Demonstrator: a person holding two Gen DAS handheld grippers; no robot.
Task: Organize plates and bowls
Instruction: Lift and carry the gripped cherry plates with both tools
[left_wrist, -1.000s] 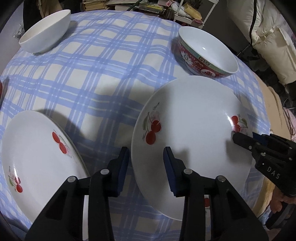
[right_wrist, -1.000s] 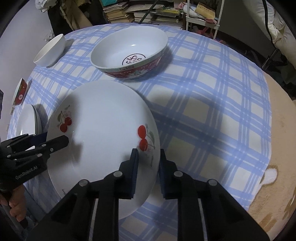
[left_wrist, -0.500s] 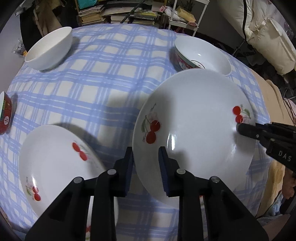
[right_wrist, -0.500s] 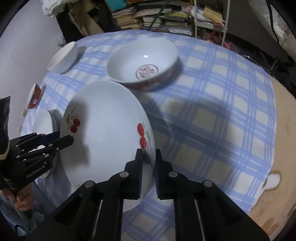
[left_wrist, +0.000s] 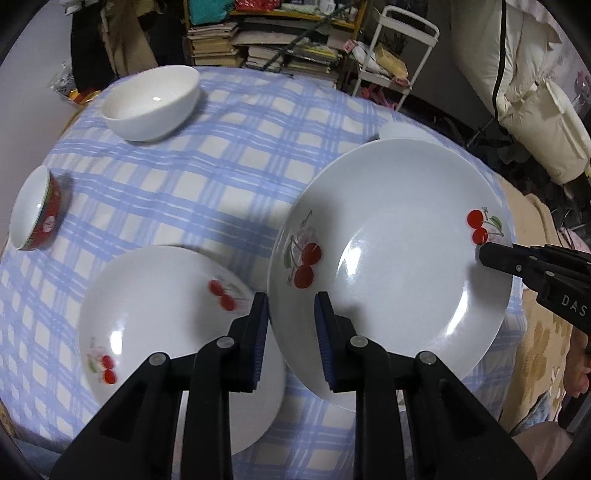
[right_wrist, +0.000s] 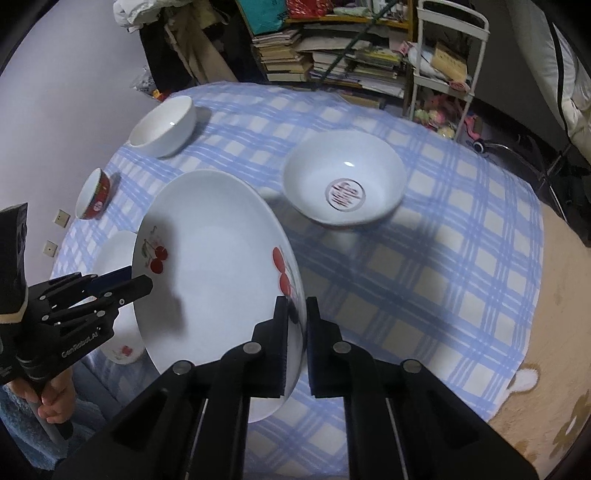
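Observation:
A large white cherry plate (left_wrist: 391, 266) hangs tilted above the blue-checked table, held from both sides. My left gripper (left_wrist: 291, 332) is shut on its left rim. My right gripper (right_wrist: 296, 321) pinches the opposite rim beside the cherries, its jaws closing the last bit with the rim between the pads. Each gripper shows in the other's view: the right gripper (left_wrist: 487, 254) and the left gripper (right_wrist: 142, 286). A second cherry plate (left_wrist: 159, 317) lies on the cloth below left. A red-patterned big bowl (right_wrist: 343, 177), a white bowl (right_wrist: 162, 127) and a small red bowl (right_wrist: 92, 194) stand behind.
Stacked books (right_wrist: 332, 62) and a white wire cart (right_wrist: 443, 70) stand past the table's far edge. A beige rug (right_wrist: 546, 350) lies to the right. The checked tablecloth (right_wrist: 443, 240) spreads right of the lifted plate. A person's hand (right_wrist: 51, 402) grips the left handle.
Both grippers closed on the big plate's rims and rose, lifting it off the cloth. The plate now covers most of the red-patterned bowl in the left wrist view.

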